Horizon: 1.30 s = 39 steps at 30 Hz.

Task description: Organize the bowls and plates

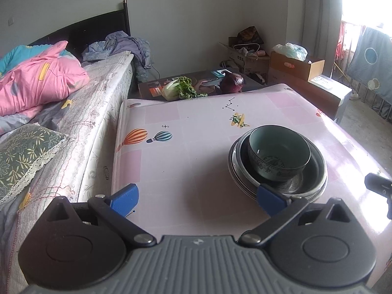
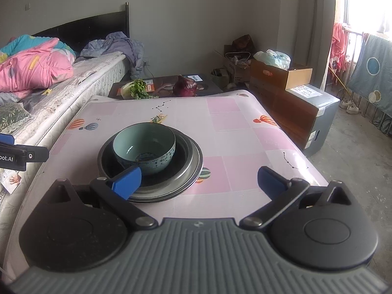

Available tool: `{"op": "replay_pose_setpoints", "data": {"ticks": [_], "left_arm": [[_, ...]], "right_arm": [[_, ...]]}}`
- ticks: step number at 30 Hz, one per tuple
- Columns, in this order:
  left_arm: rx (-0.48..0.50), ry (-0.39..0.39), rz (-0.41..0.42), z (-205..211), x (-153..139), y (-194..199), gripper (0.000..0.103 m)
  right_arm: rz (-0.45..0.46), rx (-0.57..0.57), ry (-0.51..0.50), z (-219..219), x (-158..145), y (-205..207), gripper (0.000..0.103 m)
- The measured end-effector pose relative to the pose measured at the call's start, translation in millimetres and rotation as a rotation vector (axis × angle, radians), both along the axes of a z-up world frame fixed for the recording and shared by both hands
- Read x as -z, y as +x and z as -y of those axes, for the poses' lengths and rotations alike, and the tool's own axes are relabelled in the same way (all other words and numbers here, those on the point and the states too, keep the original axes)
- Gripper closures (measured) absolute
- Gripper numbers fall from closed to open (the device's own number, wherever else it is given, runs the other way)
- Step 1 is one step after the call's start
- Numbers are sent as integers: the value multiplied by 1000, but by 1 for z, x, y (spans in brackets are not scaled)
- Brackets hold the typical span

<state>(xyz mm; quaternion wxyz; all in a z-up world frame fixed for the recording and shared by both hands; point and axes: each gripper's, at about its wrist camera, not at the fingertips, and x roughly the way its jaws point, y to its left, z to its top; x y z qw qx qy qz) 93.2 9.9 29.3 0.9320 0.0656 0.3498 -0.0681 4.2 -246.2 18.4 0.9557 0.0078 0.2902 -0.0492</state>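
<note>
1. Pink patterned table [image 2: 220,112] beside bed [image 1: 98,103]; bowl [image 2: 144,147] nested in stacked plates [image 2: 193,169].
2. Left gripper [image 1: 198,201]: spread wide, empty; stack ahead, off right.
3. Right gripper [image 2: 199,178]: spread wide, empty; stack ahead, off left.
4. Neither clearly nearer.

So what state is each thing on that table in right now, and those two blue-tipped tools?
Teal bowl: upright, empty, nested in the stack.
Dark dish: upright, under the bowl.
Plates: stacked flat on the pink table.
Left tool: open, holding nothing.
Right tool: open, holding nothing.
Cabbage: lying on the low surface beyond the table.
Purple onion: resting beside it, apart.
</note>
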Motion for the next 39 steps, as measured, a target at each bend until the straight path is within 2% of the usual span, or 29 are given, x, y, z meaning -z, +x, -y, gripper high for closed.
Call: {"op": "replay_pose_setpoints", "data": {"ticks": [5, 10, 14, 20, 31, 39], "left_arm": [[-23, 43, 4, 5, 3, 3, 0], [-46, 10, -38, 3, 6, 10, 0], [-53, -2, -81, 2, 11, 16, 0], [-58, -16, -132, 3, 21, 22, 0], [-66, -12, -180, 7, 32, 32, 0], [-59, -12, -186, 11, 33, 34, 0]], "right_arm": [[-34, -11, -29, -17, 10, -2, 1], [-52, 11, -63, -22, 13, 9, 1], [-85, -1, -28, -18, 15, 20, 1], [-146, 41, -72, -16, 24, 39, 1], [-190, -71, 61, -13, 26, 50, 1], [-191, -82, 88, -14, 25, 53, 1]]}}
